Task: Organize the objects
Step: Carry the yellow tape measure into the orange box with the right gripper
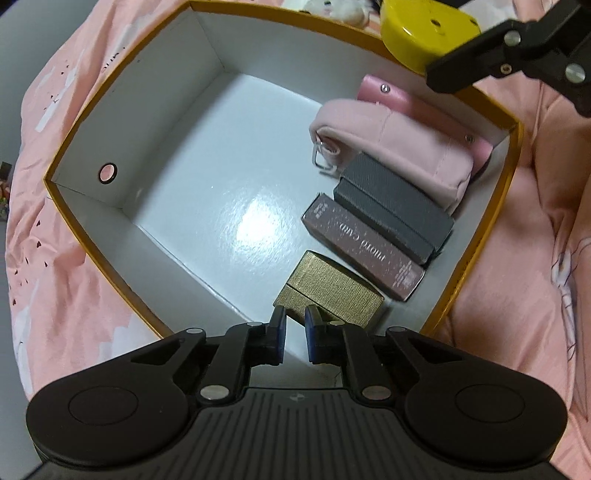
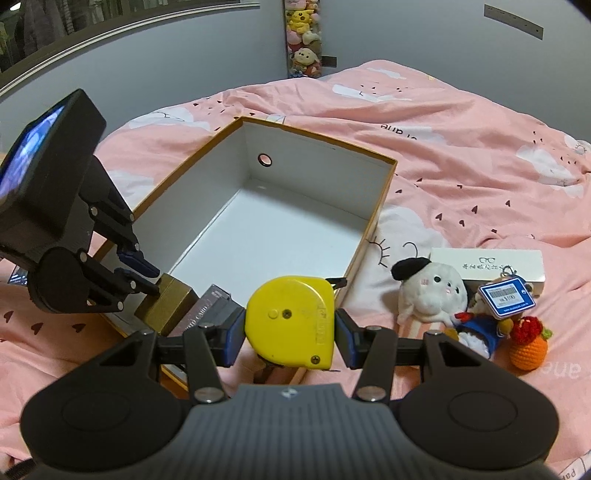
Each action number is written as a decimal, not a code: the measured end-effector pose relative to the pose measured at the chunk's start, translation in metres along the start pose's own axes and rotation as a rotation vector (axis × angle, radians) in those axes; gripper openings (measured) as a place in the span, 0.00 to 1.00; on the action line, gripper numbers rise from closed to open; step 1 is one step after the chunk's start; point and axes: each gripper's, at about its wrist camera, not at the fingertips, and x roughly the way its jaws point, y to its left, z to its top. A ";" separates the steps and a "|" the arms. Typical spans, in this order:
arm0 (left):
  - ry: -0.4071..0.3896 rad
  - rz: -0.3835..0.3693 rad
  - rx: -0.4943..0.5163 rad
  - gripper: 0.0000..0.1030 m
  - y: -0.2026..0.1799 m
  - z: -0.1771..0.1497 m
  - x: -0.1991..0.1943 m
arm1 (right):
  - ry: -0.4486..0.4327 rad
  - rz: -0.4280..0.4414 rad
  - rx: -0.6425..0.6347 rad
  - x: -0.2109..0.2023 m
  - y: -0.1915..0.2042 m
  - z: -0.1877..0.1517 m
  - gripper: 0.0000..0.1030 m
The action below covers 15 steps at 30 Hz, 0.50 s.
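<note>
An open box with an orange rim [image 1: 122, 66] [image 2: 317, 134] lies on the pink bed. Along one wall lie a pink pouch [image 1: 399, 147], a grey box [image 1: 395, 206], a mauve photo-card box [image 1: 365, 247] and a gold box [image 1: 332, 291] [image 2: 166, 306]. My left gripper [image 1: 294, 332] [image 2: 147, 275] hovers just above the gold box, jaws slightly apart and empty. My right gripper [image 2: 290, 328] is shut on a yellow tape measure [image 2: 291, 321] [image 1: 421, 33] above the box's near edge.
On the bedspread right of the box lie a white plush toy [image 2: 432, 291], a white glasses case [image 2: 487, 262], a doll with a blue tag [image 2: 495, 310] and a crocheted orange [image 2: 528, 343]. Grey walls stand behind the bed.
</note>
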 end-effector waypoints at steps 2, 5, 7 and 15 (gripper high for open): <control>0.016 0.017 0.027 0.14 -0.001 -0.001 -0.001 | 0.001 0.008 0.000 0.001 -0.001 0.001 0.51; 0.050 0.060 0.061 0.13 -0.004 0.000 0.002 | 0.001 0.027 -0.009 0.003 0.000 0.003 0.51; 0.062 0.073 0.070 0.12 -0.005 -0.002 0.004 | 0.002 0.053 -0.025 0.005 0.002 0.005 0.51; 0.077 0.138 0.054 0.05 0.000 -0.007 0.015 | 0.049 0.209 -0.156 0.036 0.024 0.021 0.51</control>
